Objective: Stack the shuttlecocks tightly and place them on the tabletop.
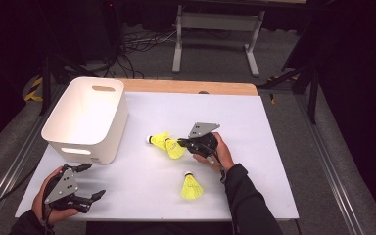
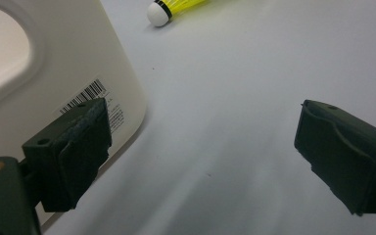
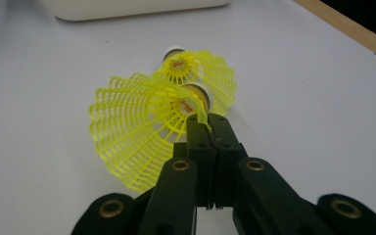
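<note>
On the white table (image 1: 254, 147), the right gripper (image 3: 206, 120) is pinching a shuttlecock's (image 3: 137, 132) skirt rim, jaws closed, the bin (image 1: 85, 120) lying leftward; the left gripper (image 1: 89, 182) is gaping empty

White rectangular plastic bin (image 1: 85, 117) with cut-out handle slots sits far left on the white tabletop (image 1: 254, 147), barcode sticker (image 2: 85, 95) on its near corner. One yellow mesh-skirted shuttlecock with a white cork tip (image 1: 191, 186) lies alone near centre, well apart from the bin. Light wooden table edge (image 1: 191, 87) runs along the far side. Beyond it: grey metal table frame (image 1: 215, 29) and loose black cables (image 1: 132, 46) on the grey floor.
</note>
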### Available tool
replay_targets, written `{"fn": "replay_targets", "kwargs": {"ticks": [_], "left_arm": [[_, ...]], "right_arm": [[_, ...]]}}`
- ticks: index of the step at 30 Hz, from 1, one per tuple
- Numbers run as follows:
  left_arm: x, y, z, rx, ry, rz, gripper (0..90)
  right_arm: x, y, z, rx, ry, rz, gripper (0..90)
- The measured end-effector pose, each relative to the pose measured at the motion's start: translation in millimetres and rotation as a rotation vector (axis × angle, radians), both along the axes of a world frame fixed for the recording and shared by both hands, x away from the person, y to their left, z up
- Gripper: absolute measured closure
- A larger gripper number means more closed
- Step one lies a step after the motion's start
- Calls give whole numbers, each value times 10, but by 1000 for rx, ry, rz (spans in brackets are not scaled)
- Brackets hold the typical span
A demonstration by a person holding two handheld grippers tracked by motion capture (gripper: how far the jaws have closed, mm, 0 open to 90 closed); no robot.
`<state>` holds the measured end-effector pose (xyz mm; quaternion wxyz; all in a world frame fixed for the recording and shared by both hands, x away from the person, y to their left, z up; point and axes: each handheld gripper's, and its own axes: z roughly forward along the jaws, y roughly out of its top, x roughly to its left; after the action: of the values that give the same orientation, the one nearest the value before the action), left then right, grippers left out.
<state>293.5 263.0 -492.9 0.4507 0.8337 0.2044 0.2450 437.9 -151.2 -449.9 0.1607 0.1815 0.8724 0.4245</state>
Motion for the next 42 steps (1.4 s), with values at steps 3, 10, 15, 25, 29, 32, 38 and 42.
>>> {"fn": "replay_targets", "kwargs": {"ticks": [3, 10, 15, 25, 29, 32, 38, 42], "left_arm": [[0, 0, 2, 1, -3, -2, 80], [0, -9, -4, 6, -2, -4, 81], [-5, -14, -4, 12, -3, -6, 81], [-20, -23, 10, 21, -15, -11, 79], [-22, -26, 14, 26, -16, -11, 78], [-19, -34, 11, 26, -15, -13, 77], [-16, -38, 8, 16, -16, -14, 71], [-14, -38, 4, 14, -11, -17, 70]], "right_arm": [[40, 10, -48, -30, 7, 1, 891], [91, -13, -124, -52, 43, -15, 828], [90, -38, -131, -75, 41, -54, 684], [-192, -229, 70, -71, 4, -131, 559], [-352, -182, 135, -74, 10, -75, 582], [-407, -86, 131, -87, 37, -38, 578], [-316, 163, 16, -136, 110, 11, 498], [-223, 255, -47, -134, 144, -13, 469]]}}
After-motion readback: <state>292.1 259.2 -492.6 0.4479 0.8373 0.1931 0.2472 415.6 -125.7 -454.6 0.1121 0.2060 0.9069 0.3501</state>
